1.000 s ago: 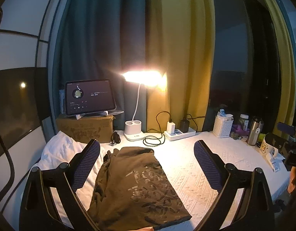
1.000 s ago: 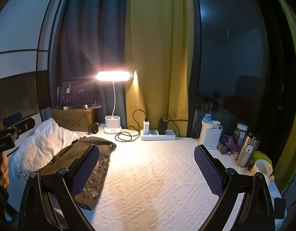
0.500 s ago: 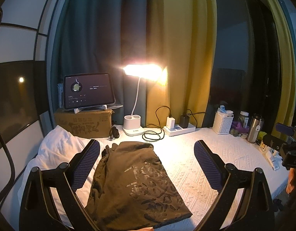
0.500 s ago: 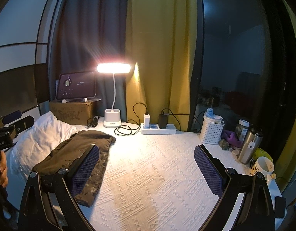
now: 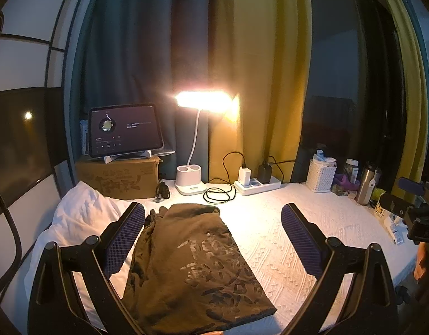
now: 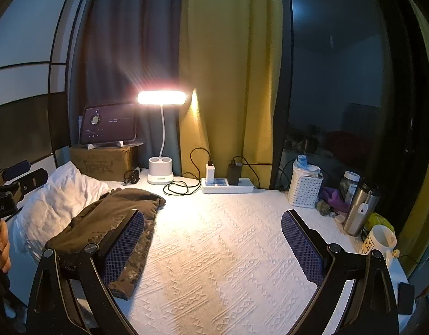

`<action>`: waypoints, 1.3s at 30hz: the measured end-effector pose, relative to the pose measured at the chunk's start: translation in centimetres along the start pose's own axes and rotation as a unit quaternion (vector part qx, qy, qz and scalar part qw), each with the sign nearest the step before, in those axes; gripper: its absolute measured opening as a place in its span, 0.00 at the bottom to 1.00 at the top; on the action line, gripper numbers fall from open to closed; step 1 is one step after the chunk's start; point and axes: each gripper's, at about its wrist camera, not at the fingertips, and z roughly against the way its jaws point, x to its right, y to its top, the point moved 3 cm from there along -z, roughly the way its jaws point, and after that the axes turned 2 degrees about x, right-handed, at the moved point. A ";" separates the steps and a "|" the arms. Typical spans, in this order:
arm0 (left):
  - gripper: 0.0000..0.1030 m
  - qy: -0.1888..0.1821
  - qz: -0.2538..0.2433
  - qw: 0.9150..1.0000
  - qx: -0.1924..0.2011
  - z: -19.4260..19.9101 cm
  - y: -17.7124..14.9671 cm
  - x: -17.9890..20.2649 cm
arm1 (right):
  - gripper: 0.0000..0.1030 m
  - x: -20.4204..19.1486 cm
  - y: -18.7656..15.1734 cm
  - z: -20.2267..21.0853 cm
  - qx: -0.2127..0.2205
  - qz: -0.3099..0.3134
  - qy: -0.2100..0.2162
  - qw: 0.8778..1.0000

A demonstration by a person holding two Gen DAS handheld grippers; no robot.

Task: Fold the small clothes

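A dark olive printed garment [image 5: 192, 262] lies folded lengthwise on the white textured cover [image 5: 284, 240], partly over a white pillow [image 5: 80, 215]. My left gripper [image 5: 213, 237] hangs open above it, fingers well apart, nothing between them. In the right wrist view the same garment [image 6: 103, 223] sits at the left, behind the left finger. My right gripper [image 6: 213, 245] is open over the bare cover [image 6: 220, 240], holding nothing. The other gripper shows at each view's edge, the left gripper [image 6: 8, 192] here and the right gripper [image 5: 415, 217] there.
At the back stand a lit desk lamp [image 5: 197, 139], a tablet [image 5: 122, 129] on a cardboard box [image 5: 119, 176], a power strip [image 5: 256, 185] with cables, and a white basket [image 5: 320, 174]. A steel flask [image 6: 359, 209] and mug [image 6: 379, 241] stand at the right edge.
Both grippers have risen and pulled back a little, so the scene sits lower and slightly farther. The garment has not moved. Both stay open.
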 end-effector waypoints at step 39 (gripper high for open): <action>0.95 -0.001 0.000 1.000 -0.003 -0.3 -0.1 0.5 | 0.96 0.1 -0.5 -0.3 -0.005 0.006 -0.001 1.000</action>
